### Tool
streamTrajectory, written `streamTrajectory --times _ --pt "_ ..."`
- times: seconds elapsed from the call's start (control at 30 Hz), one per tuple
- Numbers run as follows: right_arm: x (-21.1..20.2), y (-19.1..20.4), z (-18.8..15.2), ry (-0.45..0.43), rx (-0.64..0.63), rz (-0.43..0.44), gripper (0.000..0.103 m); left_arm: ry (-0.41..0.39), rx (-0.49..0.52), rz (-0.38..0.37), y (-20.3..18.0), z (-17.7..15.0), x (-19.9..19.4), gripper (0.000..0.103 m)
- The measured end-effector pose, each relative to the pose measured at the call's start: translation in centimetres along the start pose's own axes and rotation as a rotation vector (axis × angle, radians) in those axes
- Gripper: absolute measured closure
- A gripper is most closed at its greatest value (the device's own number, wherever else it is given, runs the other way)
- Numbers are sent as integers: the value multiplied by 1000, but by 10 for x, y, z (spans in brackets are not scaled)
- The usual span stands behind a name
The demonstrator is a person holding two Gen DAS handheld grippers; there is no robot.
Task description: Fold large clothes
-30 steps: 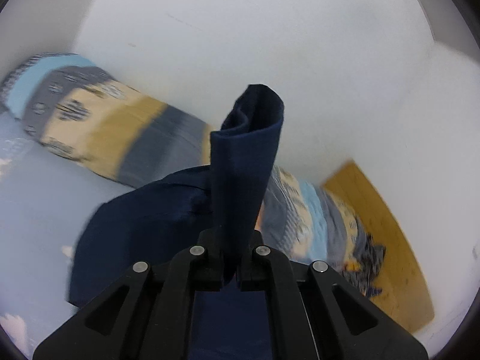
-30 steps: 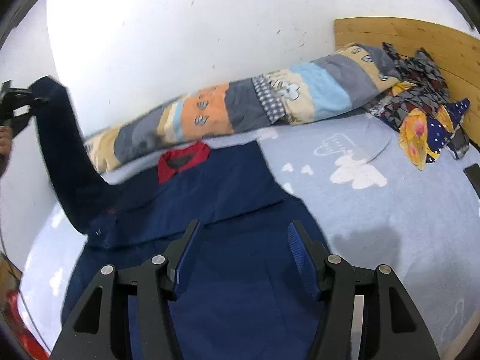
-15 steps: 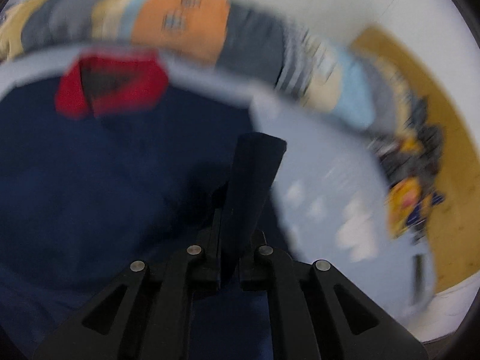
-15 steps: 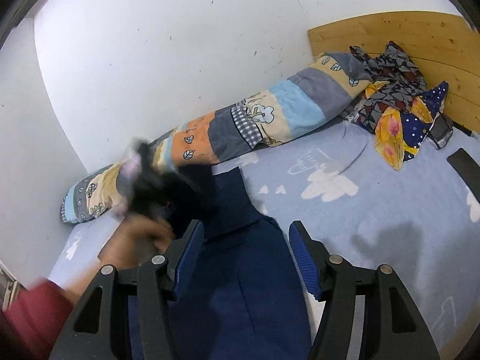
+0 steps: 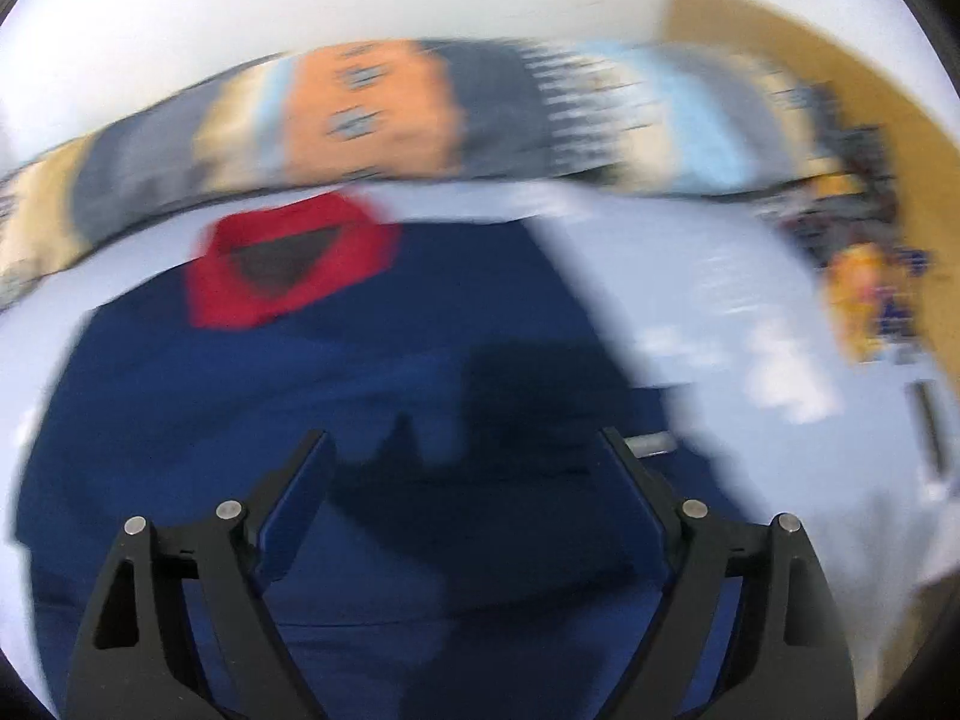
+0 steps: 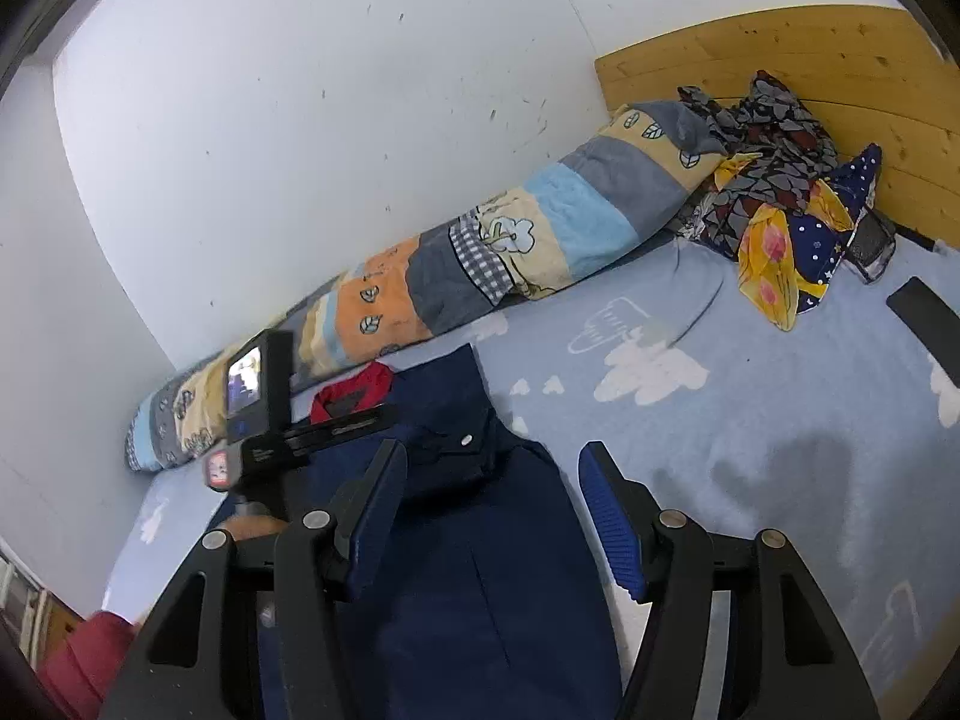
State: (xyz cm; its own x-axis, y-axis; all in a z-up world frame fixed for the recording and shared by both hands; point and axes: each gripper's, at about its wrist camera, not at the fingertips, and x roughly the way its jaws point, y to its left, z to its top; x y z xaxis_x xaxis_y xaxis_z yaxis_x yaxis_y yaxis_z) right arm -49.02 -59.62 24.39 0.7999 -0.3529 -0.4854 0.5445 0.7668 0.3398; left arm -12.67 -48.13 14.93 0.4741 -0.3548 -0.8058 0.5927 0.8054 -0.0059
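**Two open grippers above a navy garment on a bed**

Two views show one navy garment (image 6: 480,570) lying flat on a pale blue bedsheet (image 6: 750,420) printed with white clouds. Left wrist view (blurred): the left gripper (image 5: 468,450) has its fingers spread wide with nothing between them, above the garment's middle; the red collar (image 5: 288,264) lies at the far side, near a striped patchwork bolster (image 5: 372,114). Right wrist view: the right gripper (image 6: 492,486) is likewise released, its blue-padded fingers (image 6: 612,516) apart and holding nothing, over the garment's right part, where a folded navy flap carries a small silver snap (image 6: 465,439). The left gripper's body, with its small lit screen (image 6: 245,381), appears at the left over the garment, just near of the collar. The bolster runs along the white wall (image 6: 300,120) at the far edge of the bed. At the far right, a heap of patterned clothes (image 6: 780,204) rests against a wooden headboard (image 6: 780,54). A dark flat object (image 6: 927,330) lies on the sheet at the right edge; what it is cannot be told.
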Motion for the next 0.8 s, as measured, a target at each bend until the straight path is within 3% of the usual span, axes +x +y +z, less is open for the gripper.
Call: streamTrajectory --times 0.1,0.17,0.37,0.63,0.8 --pt "5 2 -2 13 -11 -12 40 74 -32 125 36 -34 26 16" --pt "9 2 -3 24 -13 -20 40 140 -43 122 48 -58 41 15" --pt "28 11 -12 86 -49 -26 40 49 -76 75 62 -93 -17 16" --pt "50 43 -39 206 -153 25 41 39 -7 160 59 -195 -91 16" --pt "53 64 -61 234 -238 4 41 110 -90 173 71 -247 -102 16"
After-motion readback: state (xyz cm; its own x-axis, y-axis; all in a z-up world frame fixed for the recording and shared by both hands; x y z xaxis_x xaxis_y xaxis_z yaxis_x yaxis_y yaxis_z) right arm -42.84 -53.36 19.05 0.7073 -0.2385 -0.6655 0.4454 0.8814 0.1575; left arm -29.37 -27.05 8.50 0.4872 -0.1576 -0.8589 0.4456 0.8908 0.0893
